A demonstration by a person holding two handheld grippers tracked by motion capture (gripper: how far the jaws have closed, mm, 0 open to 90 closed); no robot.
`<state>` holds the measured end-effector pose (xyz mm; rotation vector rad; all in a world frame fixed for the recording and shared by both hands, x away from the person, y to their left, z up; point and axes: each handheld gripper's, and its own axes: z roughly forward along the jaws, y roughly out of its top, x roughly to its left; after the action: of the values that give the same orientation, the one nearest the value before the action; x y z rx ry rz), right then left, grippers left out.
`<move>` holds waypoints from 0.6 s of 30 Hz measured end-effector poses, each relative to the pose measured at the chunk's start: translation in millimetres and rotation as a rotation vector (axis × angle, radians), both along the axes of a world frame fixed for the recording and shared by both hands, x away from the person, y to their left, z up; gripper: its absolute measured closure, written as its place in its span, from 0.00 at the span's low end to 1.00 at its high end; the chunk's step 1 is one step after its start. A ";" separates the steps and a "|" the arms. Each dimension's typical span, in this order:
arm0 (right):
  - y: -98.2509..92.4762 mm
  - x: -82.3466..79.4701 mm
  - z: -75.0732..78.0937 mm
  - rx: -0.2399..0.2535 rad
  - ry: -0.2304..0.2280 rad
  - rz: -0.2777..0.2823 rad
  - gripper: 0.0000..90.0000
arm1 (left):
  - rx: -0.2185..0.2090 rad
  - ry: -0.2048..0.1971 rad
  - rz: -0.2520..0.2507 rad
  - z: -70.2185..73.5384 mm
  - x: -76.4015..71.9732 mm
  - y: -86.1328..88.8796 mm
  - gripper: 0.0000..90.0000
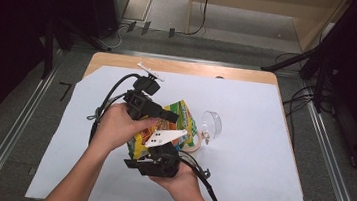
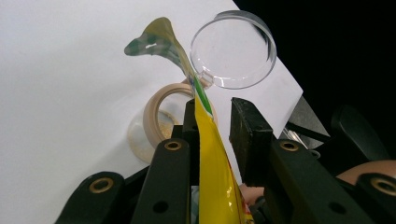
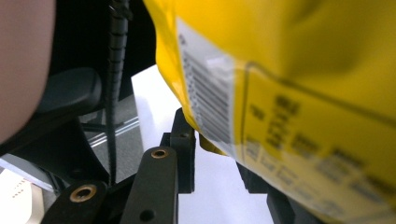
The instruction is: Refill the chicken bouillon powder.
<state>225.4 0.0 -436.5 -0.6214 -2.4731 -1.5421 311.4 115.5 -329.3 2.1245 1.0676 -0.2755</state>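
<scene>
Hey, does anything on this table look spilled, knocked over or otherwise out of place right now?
Yes. In the left gripper view, the clear plastic jar lies on its side on the white table cover, pale grains inside near its tan rim, its clear hinged lid flipped open. Whether any grains have spilled, I cannot tell. The yellow snack bag is held up off the table.

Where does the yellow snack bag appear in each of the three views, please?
High view: the yellow snack bag sits mid-table between the two hands.
Left gripper view: it rises edge-on from the bottom centre, between the claw's jaws, its sealed top curling upward.
Right gripper view: its barcode side covers the upper right.
Shared landmark: the white table sheet.
</scene>
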 end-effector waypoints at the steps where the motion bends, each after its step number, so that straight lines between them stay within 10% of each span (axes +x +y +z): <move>1: 0.0 -0.3 0.9 0.004 0.000 0.001 0.80 | -0.001 -0.002 -0.001 0.6 -0.1 0.5 0.85; 18: 1.5 0.6 -0.5 0.007 0.000 -0.006 0.79 | 0.015 -0.013 0.003 2.9 -3.5 -4.2 0.83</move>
<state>226.0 1.5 -437.0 -0.6285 -2.4678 -1.5522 307.9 111.3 -326.4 2.1353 1.0683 -0.2522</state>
